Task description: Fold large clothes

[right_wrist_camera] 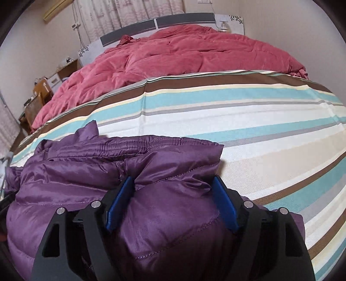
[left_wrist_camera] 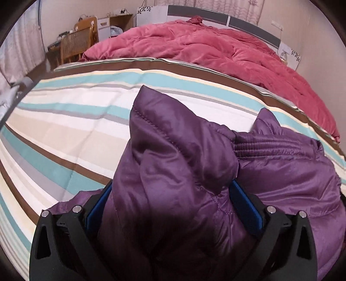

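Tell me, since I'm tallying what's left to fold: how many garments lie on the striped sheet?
1: the purple puffer jacket, bunched at the near edge of the striped sheet. Anything lying beneath it would be hidden.

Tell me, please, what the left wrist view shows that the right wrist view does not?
Only the left wrist view shows the wicker-backed wooden chair. Only the right wrist view shows the air conditioner high on the wall. Both show the purple padded jacket between open tongs, the striped sheet and the pink duvet.
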`<state>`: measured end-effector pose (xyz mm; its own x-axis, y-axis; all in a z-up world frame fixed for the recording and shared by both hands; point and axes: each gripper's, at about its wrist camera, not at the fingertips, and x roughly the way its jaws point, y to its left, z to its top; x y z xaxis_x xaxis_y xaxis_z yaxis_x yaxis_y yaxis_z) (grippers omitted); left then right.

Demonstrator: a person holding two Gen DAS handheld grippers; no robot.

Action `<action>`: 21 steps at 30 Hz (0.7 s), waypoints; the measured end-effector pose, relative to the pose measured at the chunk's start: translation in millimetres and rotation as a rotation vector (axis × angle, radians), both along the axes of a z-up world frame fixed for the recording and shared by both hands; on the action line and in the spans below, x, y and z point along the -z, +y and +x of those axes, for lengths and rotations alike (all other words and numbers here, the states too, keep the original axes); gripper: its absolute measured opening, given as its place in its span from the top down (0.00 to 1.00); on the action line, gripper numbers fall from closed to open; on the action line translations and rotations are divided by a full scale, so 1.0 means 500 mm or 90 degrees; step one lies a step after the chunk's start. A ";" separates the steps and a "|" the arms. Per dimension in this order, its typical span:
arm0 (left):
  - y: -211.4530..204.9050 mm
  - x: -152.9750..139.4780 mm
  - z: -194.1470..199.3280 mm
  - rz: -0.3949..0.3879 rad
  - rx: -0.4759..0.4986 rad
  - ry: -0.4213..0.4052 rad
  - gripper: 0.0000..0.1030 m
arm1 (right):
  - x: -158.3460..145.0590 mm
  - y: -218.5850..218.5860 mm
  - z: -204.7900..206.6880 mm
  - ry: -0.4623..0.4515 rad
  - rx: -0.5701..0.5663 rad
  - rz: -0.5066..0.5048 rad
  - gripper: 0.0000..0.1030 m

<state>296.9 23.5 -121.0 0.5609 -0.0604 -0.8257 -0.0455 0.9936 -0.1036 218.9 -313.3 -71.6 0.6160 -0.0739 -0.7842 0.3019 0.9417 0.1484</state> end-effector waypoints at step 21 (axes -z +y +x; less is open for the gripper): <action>0.159 -0.053 -0.335 -0.080 -0.071 -0.100 0.18 | -0.158 0.183 -0.283 -0.133 -0.162 -0.008 0.55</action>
